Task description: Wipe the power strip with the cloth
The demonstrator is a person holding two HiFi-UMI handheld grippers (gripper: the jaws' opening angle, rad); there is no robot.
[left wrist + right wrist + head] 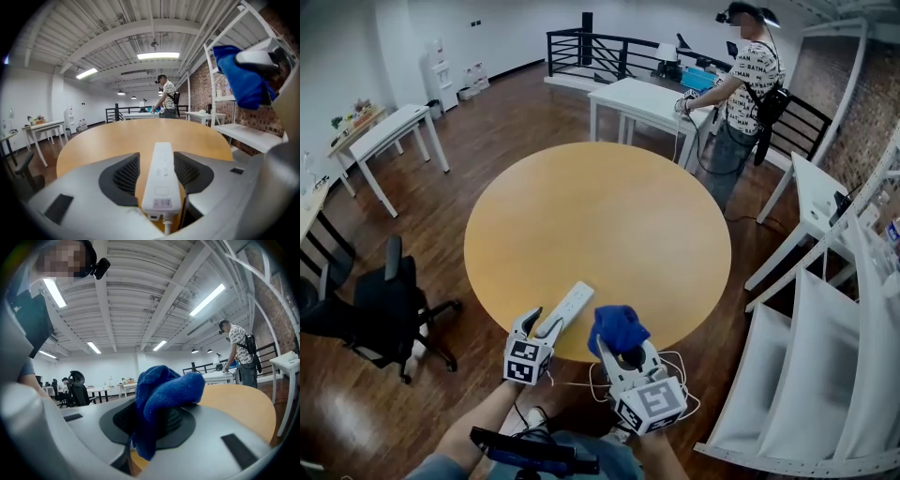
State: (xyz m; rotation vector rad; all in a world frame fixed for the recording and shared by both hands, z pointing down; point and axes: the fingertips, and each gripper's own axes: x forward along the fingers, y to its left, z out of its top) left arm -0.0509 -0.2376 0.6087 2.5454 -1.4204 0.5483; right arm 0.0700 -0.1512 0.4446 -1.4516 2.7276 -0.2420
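Note:
A white power strip [570, 305] lies on the round wooden table [600, 216] at its near edge, pointing away from me. My left gripper [542, 319] stands open around the strip's near end. In the left gripper view the power strip [161, 176] runs between the two pads, and a sliver of table shows beside the left pad. My right gripper [619, 342] hovers just right of the strip, shut on a bunched blue cloth [617, 326]. The right gripper view shows the cloth [164, 394] bulging out of the jaws above the table edge.
The strip's white cable [675, 361] hangs off the table's near edge. A black office chair [384, 309] stands at the left, white shelves [825, 356] at the right. A person [748, 84] works at a white table [647, 98] behind.

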